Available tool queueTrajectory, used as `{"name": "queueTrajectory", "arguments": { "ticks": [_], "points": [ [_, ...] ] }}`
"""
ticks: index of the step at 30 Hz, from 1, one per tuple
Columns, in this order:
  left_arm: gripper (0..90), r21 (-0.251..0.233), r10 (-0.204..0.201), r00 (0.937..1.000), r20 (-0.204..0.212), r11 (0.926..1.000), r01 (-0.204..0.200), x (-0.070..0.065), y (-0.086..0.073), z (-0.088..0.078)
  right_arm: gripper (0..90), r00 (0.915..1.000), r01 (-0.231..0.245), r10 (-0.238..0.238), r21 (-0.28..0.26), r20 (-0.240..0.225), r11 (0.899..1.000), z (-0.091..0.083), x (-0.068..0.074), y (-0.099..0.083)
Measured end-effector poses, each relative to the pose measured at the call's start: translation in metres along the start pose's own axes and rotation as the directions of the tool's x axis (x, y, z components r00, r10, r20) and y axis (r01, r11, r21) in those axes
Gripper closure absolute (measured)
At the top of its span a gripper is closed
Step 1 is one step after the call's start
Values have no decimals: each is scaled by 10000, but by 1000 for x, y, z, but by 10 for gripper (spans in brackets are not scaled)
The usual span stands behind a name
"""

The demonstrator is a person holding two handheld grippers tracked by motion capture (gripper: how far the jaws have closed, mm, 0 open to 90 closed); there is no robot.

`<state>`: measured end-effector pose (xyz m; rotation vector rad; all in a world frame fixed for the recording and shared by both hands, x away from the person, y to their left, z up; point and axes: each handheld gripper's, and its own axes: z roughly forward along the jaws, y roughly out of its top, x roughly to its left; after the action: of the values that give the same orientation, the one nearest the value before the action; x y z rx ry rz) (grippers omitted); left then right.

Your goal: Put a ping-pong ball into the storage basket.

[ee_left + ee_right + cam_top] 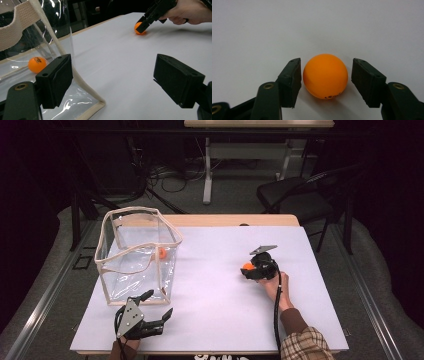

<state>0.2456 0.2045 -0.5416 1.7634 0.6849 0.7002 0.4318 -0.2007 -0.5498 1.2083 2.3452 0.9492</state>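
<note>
on the tabletop: a white sheet covers the tabletop (pixel 215 270), with a person's hands coming in from the near edge.
right tongs: the right tongs (pixel 248 268) are lowered over an orange ball (pixel 325 76) on the right half of the sheet; the jaws stand apart on either side of the ball with a slim gap each side, released and not yet pinching it.
ball by the tongs: resting on the sheet, dark print near its underside.
left tongs: the left tongs (pixel 157 307) sit near the front left corner, jaws spread wide and gripping nothing, just beside the bag's near corner.
clear bag: a transparent bag (pixel 137 255) with cream fabric trim stands upright at the left, its top open.
second ball: another orange ball (pixel 37 64) lies inside the bag on its floor.
</note>
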Motion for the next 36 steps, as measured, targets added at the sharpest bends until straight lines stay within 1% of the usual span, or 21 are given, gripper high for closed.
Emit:
{"name": "queueTrajectory", "arguments": {
  "ticks": [3,7,8,12,15,18,21,25,36],
  "points": [
    [158,29,19,10000,3,10000,-19,0,0,0,452,10000,-42,42,85,-22,10000,1,0,-1],
    [158,-5,-28,10000,0,10000,28,0,0,0,498,10000,27,-27,77,-25,10000,2,-1,0],
    [158,30,21,10000,12,10000,-21,0,0,0,500,10000,7,-7,82,-26,10000,1,0,0],
    [158,36,-1,10000,16,10000,1,-1,0,1,502,10000,48,-48,-39,-37,10000,-2,0,0],
    [158,6,-11,10000,3,10000,11,0,0,1,503,9998,203,-203,-167,-9,9997,-7,2,3],
    [158,37,-7,10000,19,10000,7,-1,0,1,503,9998,208,-208,-166,-21,9996,-9,3,4],
    [158,4,8,10000,17,10000,-8,0,0,0,504,9995,324,-324,-212,-28,9993,-13,4,6],
    [158,8,5,10000,20,10000,-5,0,0,1,504,9997,241,-242,-226,-58,9995,-15,5,9],
    [158,6,7,10000,7,10000,-7,0,0,0,505,9994,329,-332,-329,-88,9989,-21,7,12]
  ]
}}
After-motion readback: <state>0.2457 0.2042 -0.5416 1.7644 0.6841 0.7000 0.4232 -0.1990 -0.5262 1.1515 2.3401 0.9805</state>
